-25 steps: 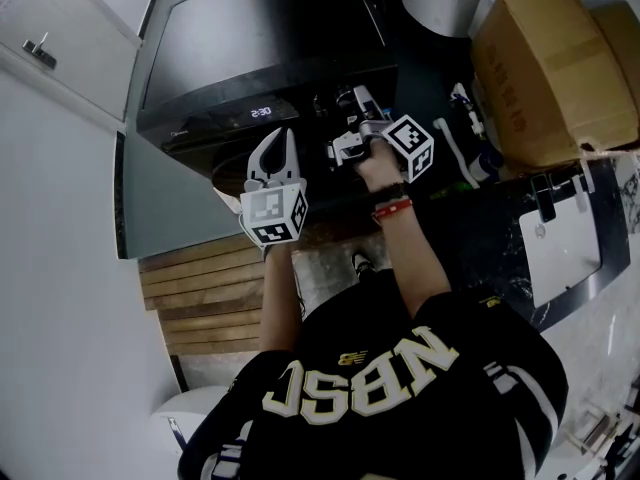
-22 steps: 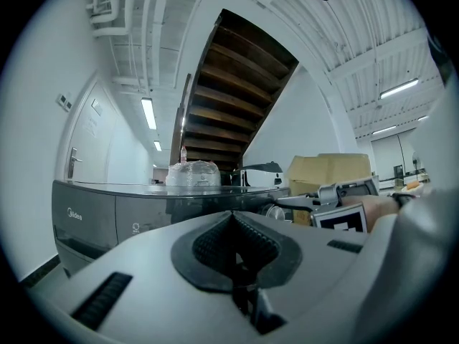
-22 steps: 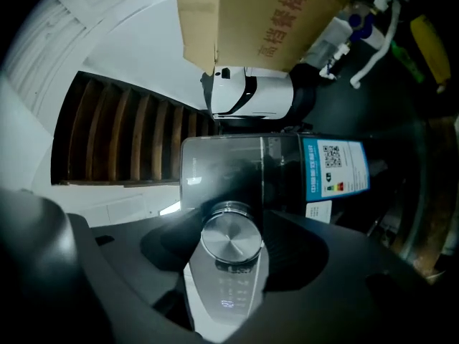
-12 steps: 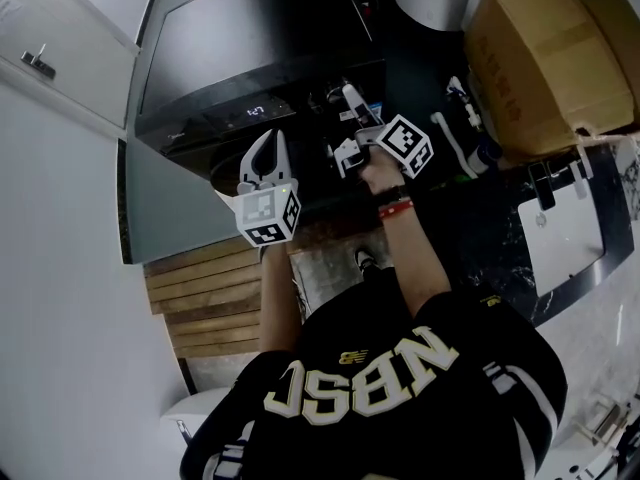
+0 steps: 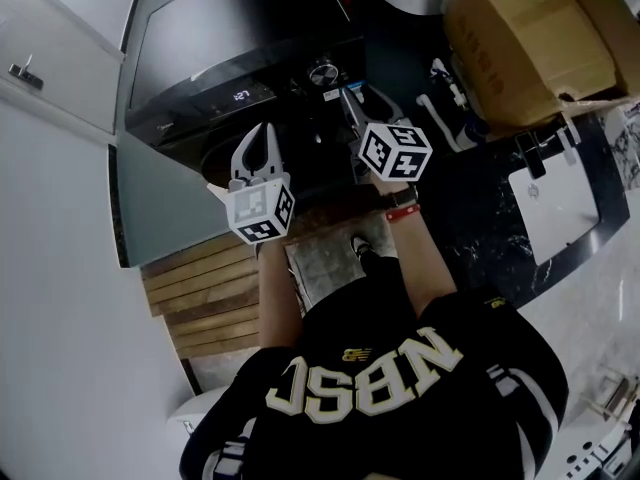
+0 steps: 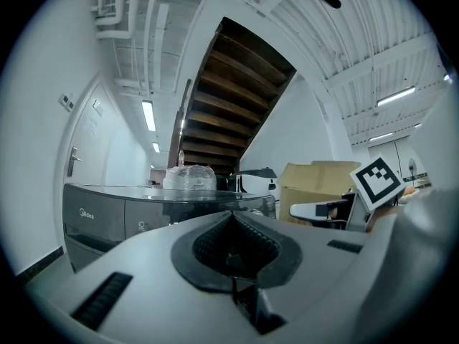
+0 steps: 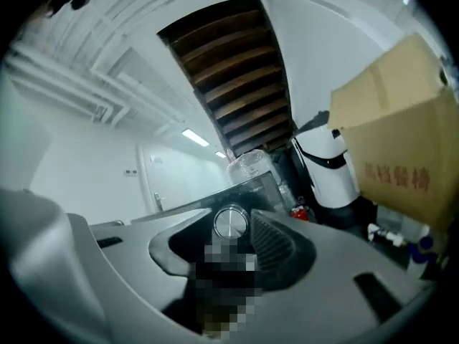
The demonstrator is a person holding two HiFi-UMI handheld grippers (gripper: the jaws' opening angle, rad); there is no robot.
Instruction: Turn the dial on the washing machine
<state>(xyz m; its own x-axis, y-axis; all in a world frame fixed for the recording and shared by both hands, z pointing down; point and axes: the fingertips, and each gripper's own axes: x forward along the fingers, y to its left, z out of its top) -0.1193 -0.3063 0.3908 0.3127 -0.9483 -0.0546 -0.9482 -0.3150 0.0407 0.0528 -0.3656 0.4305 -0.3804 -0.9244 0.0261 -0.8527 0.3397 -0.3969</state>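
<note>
The black washing machine (image 5: 240, 38) fills the top of the head view, with its round silver dial (image 5: 322, 72) on the front panel beside a lit display (image 5: 241, 96). My right gripper (image 5: 360, 99) points at the dial from just below and right of it. Its jaws are closing, and nothing is pressed between them. In the right gripper view the dial (image 7: 230, 223) shows framed between the tips of the right gripper (image 7: 232, 232), a little ahead of them. My left gripper (image 5: 261, 134) hangs shut and empty in front of the machine, left of the dial, the left gripper's (image 6: 231, 219) tips meeting.
A large cardboard box (image 5: 525, 43) stands to the right of the machine, with bottles and tools (image 5: 455, 98) at its foot. A white door (image 5: 50, 78) is on the left. Wooden slats (image 5: 200, 288) lie on the floor below the machine. A white panel (image 5: 555, 203) rests at the right.
My right gripper has swung round and moved up toward the dial, its marker cube now facing the head camera. The display reading has changed. The left gripper has barely moved.
</note>
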